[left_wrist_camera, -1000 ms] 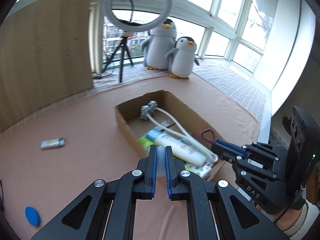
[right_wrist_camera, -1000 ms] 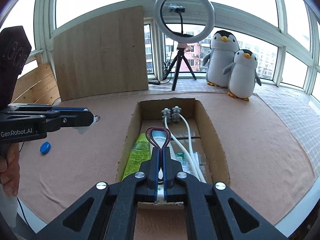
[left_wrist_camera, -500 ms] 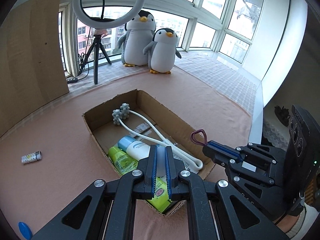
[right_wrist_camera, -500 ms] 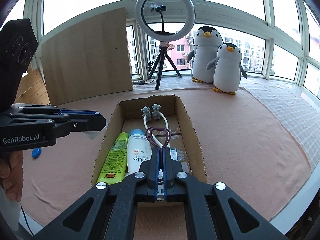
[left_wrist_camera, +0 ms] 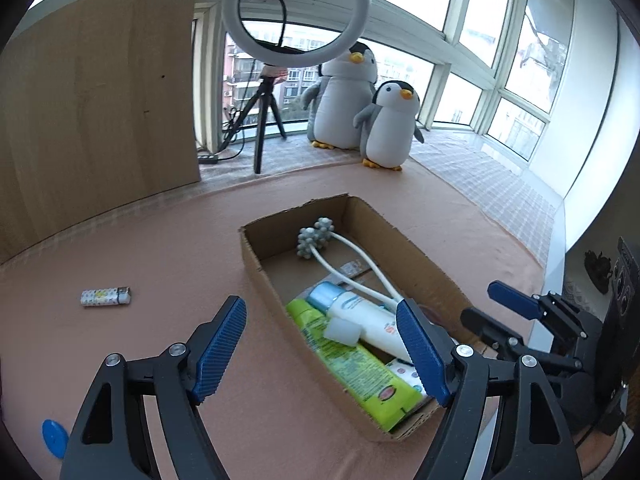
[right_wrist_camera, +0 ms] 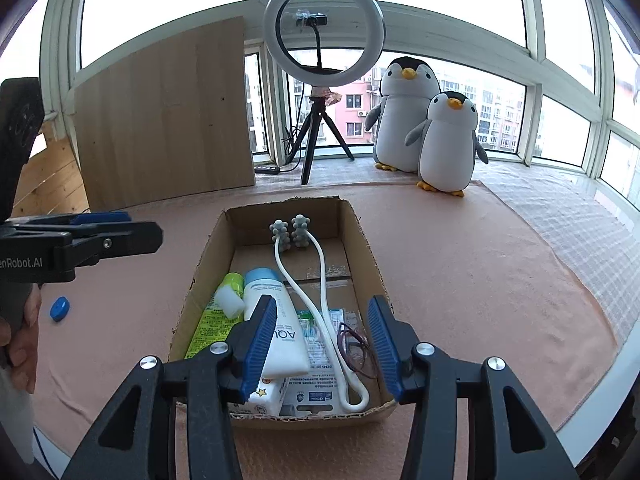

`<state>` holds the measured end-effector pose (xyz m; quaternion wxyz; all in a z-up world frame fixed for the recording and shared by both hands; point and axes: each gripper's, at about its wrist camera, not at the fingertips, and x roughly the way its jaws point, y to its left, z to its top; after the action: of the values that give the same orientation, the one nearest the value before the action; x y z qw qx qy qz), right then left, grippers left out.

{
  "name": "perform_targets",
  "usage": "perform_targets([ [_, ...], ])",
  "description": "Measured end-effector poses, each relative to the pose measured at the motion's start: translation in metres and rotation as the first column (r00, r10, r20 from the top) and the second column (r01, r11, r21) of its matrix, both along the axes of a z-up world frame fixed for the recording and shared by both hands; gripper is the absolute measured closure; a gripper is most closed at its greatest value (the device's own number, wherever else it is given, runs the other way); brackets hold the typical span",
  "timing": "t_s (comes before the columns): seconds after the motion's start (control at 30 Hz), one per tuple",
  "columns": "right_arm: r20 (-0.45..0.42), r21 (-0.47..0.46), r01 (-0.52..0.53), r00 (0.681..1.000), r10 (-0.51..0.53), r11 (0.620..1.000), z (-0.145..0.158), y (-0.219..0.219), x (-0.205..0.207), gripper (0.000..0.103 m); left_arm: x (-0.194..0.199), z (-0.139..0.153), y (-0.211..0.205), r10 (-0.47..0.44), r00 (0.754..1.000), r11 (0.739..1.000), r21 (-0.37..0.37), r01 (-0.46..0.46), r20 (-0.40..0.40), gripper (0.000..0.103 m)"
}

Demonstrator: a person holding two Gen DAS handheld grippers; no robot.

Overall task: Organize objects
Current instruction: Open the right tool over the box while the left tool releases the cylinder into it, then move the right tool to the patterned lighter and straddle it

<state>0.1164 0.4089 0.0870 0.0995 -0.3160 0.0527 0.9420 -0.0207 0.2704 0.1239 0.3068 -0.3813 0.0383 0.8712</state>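
Cardboard box (right_wrist_camera: pixel 362 240) sits mid-counter (right_wrist_camera: pixel 460 280) on the pink cloth, top open. Contents: green tube (right_wrist_camera: pixel 208 320) along the left wall, white lotion tube (right_wrist_camera: pixel 276 320) with blue cap beside it, a small white translucent block (right_wrist_camera: pixel 229 301) lying on top of those two, a white looped massager (right_wrist_camera: pixel 320 300) with its two grey knobbed heads at the far end, flat printed packets (right_wrist_camera: pixel 316 384) underneath, and a dark purple hair tie (right_wrist_camera: pixel 352 346) lying by the right wall.

Left gripper (left_wrist_camera: pixel 320 344) hovers above the box's near-left edge, jaws spread wide, nothing between them. Right gripper (right_wrist_camera: pixel 322 344) hovers over the near end of the box, jaws also wide apart and empty. A hand (right_wrist_camera: pixel 18 340) shows on the left gripper's handle in the right wrist view.

Delta vs 0.5 s ago: both jaws were clamped, left on the white block, right on the hair tie. Both have released; block and hair tie are now in the box.

Outside the box: lighter (left_wrist_camera: pixel 106 296) and blue cap (left_wrist_camera: pixel 55 438) on the counter to the left. Ring light on tripod (right_wrist_camera: pixel 324 28), two penguin plushies (right_wrist_camera: pixel 432 128) and a wooden board (right_wrist_camera: pixel 168 120) at the window.
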Motion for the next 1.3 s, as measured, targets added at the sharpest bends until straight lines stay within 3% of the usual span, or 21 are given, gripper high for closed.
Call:
perform_targets([
  [0.13, -0.004, -0.001, -0.028, 1.0, 0.028, 1.0, 0.005, -0.009, -0.01, 0.059, -0.003, -0.003, -0.047, 0.095, 0.995, 0.995, -0.005, -0.095, 0.014, 0.021],
  [0.3, 0.007, 0.005, -0.125, 0.992, 0.125, 0.992, 0.006, -0.039, -0.039, 0.058, 0.0, -0.01, -0.119, 0.236, 0.971, 0.972, -0.006, -0.236, 0.04, 0.021],
  [0.5, 0.026, 0.011, -0.316, 0.948, 0.316, 0.949, 0.005, -0.116, -0.083, 0.055, 0.017, -0.011, -0.214, 0.417, 0.908, 0.908, 0.018, -0.418, 0.046, 0.021],
  [0.67, 0.102, -0.027, -0.504, 0.858, 0.504, 0.863, -0.026, -0.198, -0.137, 0.044, 0.042, -0.012, -0.293, 0.56, 0.826, 0.825, 0.049, -0.563, 0.06, 0.021],
  [0.73, 0.191, -0.018, -0.53, 0.831, 0.523, 0.848, -0.054, -0.221, -0.178, 0.044, 0.052, -0.016, -0.321, 0.605, 0.792, 0.789, 0.071, -0.61, 0.083, 0.021],
  [0.87, 0.334, 0.015, -0.496, 0.821, 0.463, 0.868, -0.095, -0.234, -0.248, 0.044, 0.069, -0.023, -0.357, 0.654, 0.748, 0.743, 0.094, -0.663, 0.113, 0.021],
  [0.93, 0.355, 0.006, -0.477, 0.823, 0.444, 0.879, -0.103, -0.229, -0.27, 0.043, 0.077, -0.024, -0.368, 0.673, 0.731, 0.722, 0.109, -0.683, 0.113, 0.021],
  [1.1, 0.353, -0.001, -0.532, 0.792, 0.498, 0.847, -0.105, -0.225, -0.306, 0.039, 0.089, -0.029, -0.388, 0.707, 0.696, 0.685, 0.124, -0.718, 0.127, 0.021],
  [1.2, 0.357, -0.014, -0.581, 0.757, 0.547, 0.814, -0.107, -0.227, -0.317, 0.045, 0.091, -0.032, -0.395, 0.715, 0.685, 0.673, 0.13, -0.728, 0.138, 0.021],
  [1.27, 0.357, -0.033, -0.594, 0.745, 0.564, 0.804, -0.104, -0.23, -0.312, 0.062, 0.092, -0.03, -0.394, 0.712, 0.688, 0.676, 0.13, -0.726, 0.138, 0.021],
  [1.3, 0.359, -0.029, -0.598, 0.742, 0.566, 0.801, -0.103, -0.232, -0.312, 0.066, 0.09, -0.03, -0.394, 0.711, 0.689, 0.677, 0.129, -0.724, 0.138, 0.021],
])
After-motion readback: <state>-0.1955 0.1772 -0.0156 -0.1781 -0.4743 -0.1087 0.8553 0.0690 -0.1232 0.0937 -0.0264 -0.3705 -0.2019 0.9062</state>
